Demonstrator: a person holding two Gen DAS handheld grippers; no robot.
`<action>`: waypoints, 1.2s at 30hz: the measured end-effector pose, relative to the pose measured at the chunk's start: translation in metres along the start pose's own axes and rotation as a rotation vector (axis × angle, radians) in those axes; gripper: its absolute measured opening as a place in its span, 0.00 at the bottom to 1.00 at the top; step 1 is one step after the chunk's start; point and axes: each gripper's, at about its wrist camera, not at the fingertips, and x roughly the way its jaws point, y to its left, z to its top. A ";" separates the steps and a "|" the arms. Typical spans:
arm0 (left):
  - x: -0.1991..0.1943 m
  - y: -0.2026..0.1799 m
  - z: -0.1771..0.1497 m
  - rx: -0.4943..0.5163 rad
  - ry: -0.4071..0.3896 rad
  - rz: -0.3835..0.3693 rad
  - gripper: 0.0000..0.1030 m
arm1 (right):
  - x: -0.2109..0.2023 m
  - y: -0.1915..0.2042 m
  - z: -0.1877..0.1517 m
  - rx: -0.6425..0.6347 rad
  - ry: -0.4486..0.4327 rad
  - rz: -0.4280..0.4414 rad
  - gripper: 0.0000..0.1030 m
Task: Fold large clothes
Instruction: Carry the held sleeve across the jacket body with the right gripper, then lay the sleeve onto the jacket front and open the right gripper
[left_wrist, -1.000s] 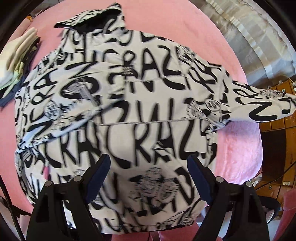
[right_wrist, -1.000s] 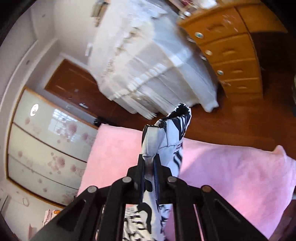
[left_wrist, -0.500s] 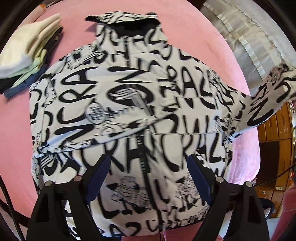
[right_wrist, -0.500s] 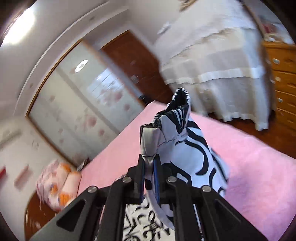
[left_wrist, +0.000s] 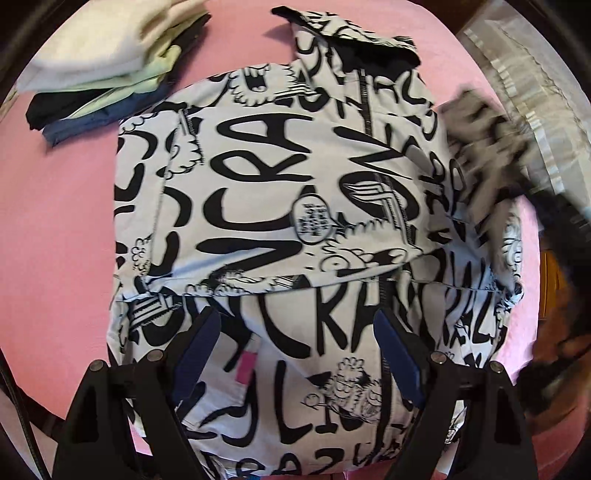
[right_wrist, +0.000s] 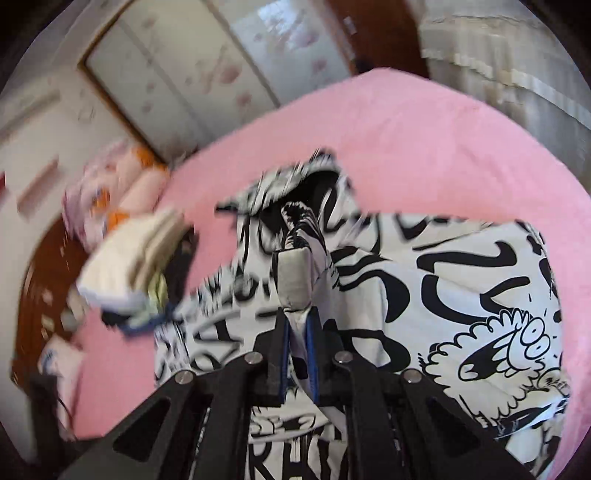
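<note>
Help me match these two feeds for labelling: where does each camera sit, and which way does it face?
Left wrist: on the left gripper, looking steeply down at the jacket on the pink bed; open jaws show.
Right wrist: on the right gripper, angled down across the bed; jaws shut on the sleeve.
Shared: jacket, bed, folded stack.

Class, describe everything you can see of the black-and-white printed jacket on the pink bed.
The jacket is white, thin-looking fabric covered in black graffiti lettering and cartoon figures. It has a dark-lined hood and a front zip. It lies front up on the pink bed cover, one sleeve folded across the chest. The right hand-held gripper is shut on the other sleeve's cuff, held above the body. The left hand-held gripper is open over the hem.
</note>
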 end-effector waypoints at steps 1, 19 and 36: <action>0.001 0.004 0.001 -0.005 0.000 0.000 0.81 | 0.015 0.008 -0.010 -0.029 0.038 -0.002 0.08; 0.021 0.024 0.021 -0.016 0.007 -0.047 0.81 | 0.093 0.025 -0.075 -0.027 0.347 0.088 0.22; 0.084 -0.036 0.058 -0.022 -0.070 -0.301 0.77 | 0.000 -0.058 -0.087 0.051 0.266 -0.065 0.37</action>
